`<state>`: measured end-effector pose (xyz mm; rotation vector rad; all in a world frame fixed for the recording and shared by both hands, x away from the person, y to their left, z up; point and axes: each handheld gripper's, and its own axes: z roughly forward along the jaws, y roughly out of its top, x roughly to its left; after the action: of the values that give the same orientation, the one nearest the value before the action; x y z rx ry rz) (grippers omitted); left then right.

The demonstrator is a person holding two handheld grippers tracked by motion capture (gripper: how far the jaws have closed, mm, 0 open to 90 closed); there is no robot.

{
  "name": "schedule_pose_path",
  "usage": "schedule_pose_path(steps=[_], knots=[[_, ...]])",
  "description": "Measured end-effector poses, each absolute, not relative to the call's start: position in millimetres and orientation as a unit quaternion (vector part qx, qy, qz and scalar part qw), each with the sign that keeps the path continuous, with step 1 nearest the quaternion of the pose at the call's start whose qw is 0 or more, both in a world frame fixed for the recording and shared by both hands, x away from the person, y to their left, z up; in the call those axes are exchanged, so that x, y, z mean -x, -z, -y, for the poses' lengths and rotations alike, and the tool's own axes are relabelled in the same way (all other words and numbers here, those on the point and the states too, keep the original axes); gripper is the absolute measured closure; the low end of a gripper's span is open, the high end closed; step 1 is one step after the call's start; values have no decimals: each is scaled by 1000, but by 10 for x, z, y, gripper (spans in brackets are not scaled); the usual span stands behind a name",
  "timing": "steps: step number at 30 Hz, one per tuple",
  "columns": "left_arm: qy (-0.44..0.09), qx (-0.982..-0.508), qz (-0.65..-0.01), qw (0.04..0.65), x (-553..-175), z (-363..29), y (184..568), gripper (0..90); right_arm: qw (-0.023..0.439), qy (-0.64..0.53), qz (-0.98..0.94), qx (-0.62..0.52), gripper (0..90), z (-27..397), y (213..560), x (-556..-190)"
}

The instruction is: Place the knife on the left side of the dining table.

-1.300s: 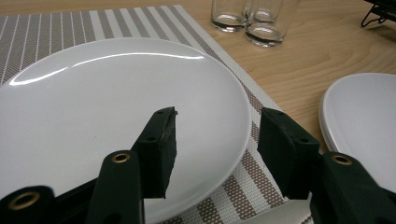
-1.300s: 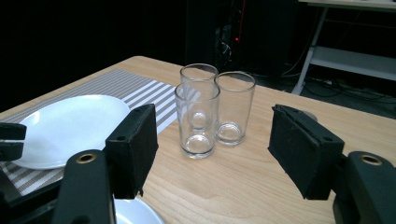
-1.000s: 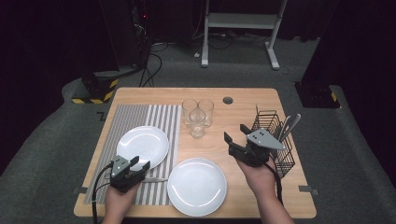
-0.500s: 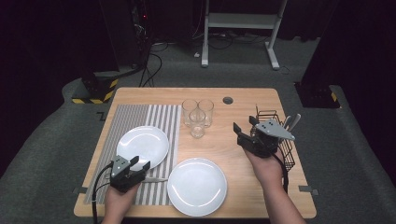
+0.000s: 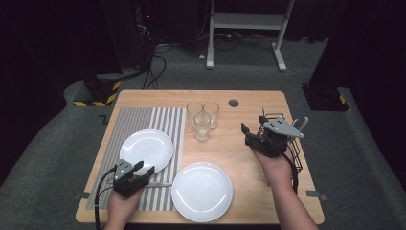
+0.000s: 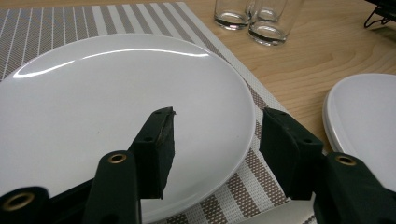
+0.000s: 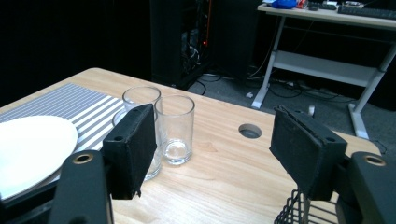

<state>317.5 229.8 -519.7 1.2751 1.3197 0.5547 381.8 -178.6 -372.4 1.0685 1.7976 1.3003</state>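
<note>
Just beyond the left gripper's (image 5: 141, 168) empty, parted jaws, the white plate (image 6: 93, 107).

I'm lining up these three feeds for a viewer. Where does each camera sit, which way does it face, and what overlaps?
High view: above the near table edge, facing forward and down on the light wooden table; both forearms, left gripper and right gripper show.
Left gripper view: low, along its open jaws at the round white plate on the striped placemat.
Right gripper view: along its open, empty jaws, which have just been opening, toward the three clear drinking glasses.
Shared: plate and glasses.
</note>
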Motion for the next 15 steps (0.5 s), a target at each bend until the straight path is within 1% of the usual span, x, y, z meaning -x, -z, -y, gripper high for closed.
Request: schedule_pose_path(steps=[6, 15], knots=[[-244, -543, -563, 573, -3159, -2288, 5186, 451, 340, -496, -687, -408, 302, 1822, 3652, -3865], [-241, -548, -560, 573, -3163, -2282, 5198, 451, 358, -495, -673, -417, 363, 1964, 3545, -3956]])
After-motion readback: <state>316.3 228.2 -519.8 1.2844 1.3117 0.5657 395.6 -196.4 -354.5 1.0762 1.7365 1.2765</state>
